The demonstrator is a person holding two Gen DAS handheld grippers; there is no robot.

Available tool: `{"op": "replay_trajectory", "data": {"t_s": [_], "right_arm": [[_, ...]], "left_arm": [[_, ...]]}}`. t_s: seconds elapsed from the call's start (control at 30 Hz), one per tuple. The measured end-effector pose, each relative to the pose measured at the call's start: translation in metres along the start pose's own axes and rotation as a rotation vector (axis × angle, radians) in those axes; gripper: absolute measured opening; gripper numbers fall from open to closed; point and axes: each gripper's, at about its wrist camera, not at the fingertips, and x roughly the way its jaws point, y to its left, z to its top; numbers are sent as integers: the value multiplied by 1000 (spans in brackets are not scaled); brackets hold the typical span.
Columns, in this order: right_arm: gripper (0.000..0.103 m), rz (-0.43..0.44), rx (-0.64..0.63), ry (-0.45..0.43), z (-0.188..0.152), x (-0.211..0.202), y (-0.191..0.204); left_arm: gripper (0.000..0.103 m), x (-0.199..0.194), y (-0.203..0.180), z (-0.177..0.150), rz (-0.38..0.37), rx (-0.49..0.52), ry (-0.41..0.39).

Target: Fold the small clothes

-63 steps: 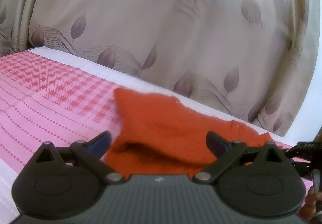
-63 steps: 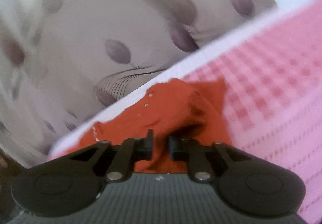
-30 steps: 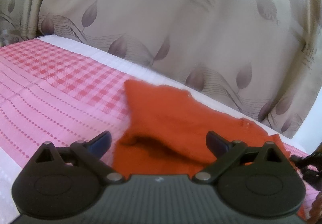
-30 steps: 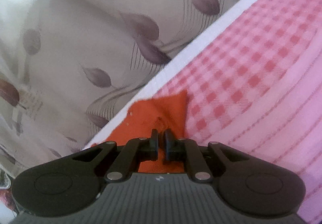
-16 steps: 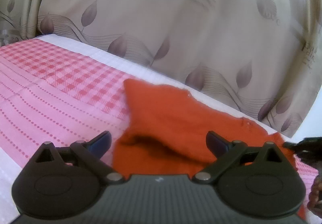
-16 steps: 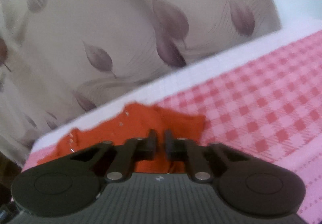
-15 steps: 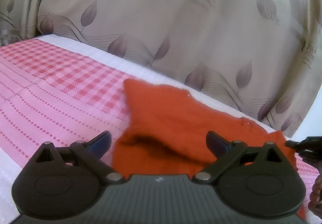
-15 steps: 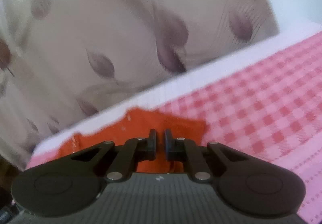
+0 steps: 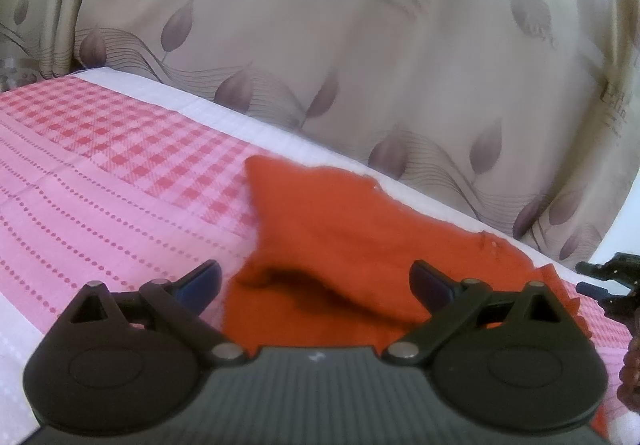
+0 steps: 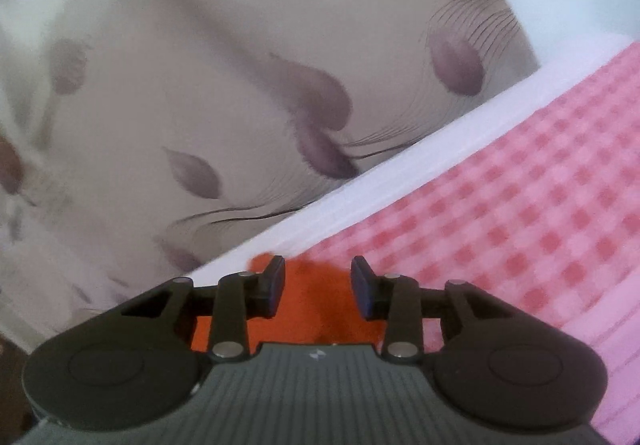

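Note:
A small orange garment [image 9: 340, 237] lies partly folded on the pink checked cloth [image 9: 100, 173], with a raised fold near its front edge. My left gripper [image 9: 316, 281] hovers over that front edge, open wide, its pads on either side of the fold and not pressing it. In the right wrist view my right gripper [image 10: 318, 287] has its jaws opening; the orange garment [image 10: 320, 301] shows below the gap, and the pads stand apart from it. The right gripper's tip [image 9: 608, 277] shows at the right edge of the left wrist view.
A beige curtain with leaf print [image 9: 360, 45] hangs right behind the table's far white border [image 9: 280, 133]. The pink cloth stretches left of the garment [image 10: 540, 205]. A hand [image 9: 632, 365] shows at the right edge.
My right gripper's jaws have parted and let go of the garment's corner, and the gripper has pulled back and rolled. The left gripper has stayed still and open.

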Motion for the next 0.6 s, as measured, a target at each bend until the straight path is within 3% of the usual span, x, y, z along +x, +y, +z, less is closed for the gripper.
{"op": "replay_trajectory", "data": {"t_s": [0.27, 0.37, 0.47, 0.53, 0.6], "right_arm": [[38, -106, -200, 105, -17, 24, 13], [14, -215, -330, 55, -24, 30, 25], [14, -215, -332, 46, -19, 32, 24], [14, -227, -289, -9, -17, 18, 23], [21, -147, -226, -92, -15, -9, 23]], "left_arm": [[101, 1, 0, 0, 0, -1, 10], [101, 1, 0, 0, 8, -1, 10], [101, 0, 0, 0, 19, -5, 4], [101, -2, 1, 1, 20, -10, -9], [101, -9, 0, 5, 12, 7, -39]]}}
